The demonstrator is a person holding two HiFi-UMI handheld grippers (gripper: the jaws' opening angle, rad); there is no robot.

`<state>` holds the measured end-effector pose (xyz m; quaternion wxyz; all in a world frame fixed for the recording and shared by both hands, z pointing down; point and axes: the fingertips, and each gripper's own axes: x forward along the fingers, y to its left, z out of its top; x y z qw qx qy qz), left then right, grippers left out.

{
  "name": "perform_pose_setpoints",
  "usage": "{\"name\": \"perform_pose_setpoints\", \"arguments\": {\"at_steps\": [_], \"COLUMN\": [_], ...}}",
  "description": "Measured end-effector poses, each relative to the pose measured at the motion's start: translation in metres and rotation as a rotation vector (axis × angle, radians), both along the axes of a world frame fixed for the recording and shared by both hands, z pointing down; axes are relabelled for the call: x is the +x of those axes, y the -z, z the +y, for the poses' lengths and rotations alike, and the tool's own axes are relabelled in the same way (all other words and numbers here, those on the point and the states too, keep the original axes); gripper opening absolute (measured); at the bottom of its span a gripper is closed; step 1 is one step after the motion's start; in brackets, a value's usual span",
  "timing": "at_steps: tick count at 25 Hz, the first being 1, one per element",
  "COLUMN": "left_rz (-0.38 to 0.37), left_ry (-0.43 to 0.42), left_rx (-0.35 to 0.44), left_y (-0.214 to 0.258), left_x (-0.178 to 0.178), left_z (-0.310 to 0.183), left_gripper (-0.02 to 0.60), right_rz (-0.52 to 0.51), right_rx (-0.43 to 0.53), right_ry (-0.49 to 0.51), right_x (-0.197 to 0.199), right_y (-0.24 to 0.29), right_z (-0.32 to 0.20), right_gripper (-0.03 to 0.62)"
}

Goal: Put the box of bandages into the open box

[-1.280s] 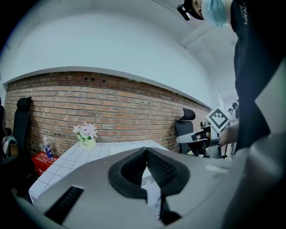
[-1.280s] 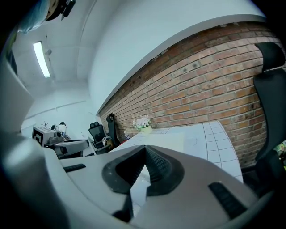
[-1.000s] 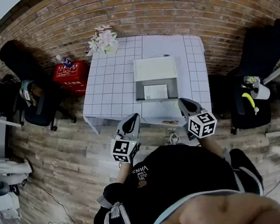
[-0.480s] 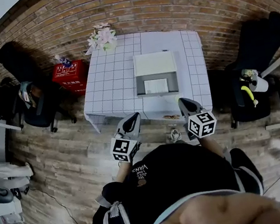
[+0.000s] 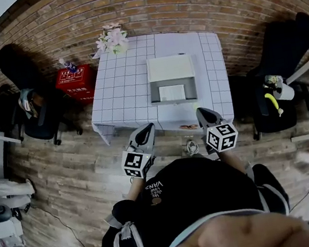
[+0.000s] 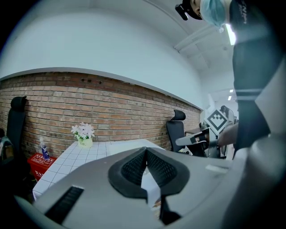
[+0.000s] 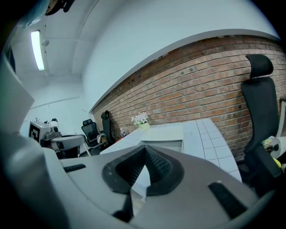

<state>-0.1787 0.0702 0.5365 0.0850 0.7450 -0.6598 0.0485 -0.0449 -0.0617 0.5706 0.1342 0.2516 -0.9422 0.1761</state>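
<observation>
You hold both arms bent in front of your body, and each hand carries its tool forward toward the desk; the two tools lie side by side, apart from each other, and both point a little below level. The left tongs reach the near edge of the desk on your left side; the right tongs reach the same edge on your right side; the marker cubes sit behind them, close to your body. In the left gripper view the two dark pads meet at their tips and nothing is between them; in the right gripper view the pads also meet at the tips, so both tongs are closed and empty.

The box of bandages is, I think, the small flat thing with reddish print at the near edge of the desk, between the two tongs and nearer to the right one; it is too small in the head view to read, and neither tongs touch it. The open box stands further back on the desk, its pale lid raised at the far side; something white lies inside it.
</observation>
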Motion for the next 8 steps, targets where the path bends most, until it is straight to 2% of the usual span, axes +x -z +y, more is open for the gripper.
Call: {"name": "perform_pose_setpoints", "arguments": {"at_steps": [8], "left_rz": [0.005], "left_ry": [-0.002], "left_rx": [0.007], "left_y": [0.0013], "left_x": [-0.0026], "left_z": [-0.0011], "left_gripper": [0.011], "right_rz": [0.007], "right_rx": [0.001], "right_ry": [-0.002], "right_x": [-0.0023], "right_y": [-0.0015], "right_z": [0.0001], "right_gripper": [-0.006]}}
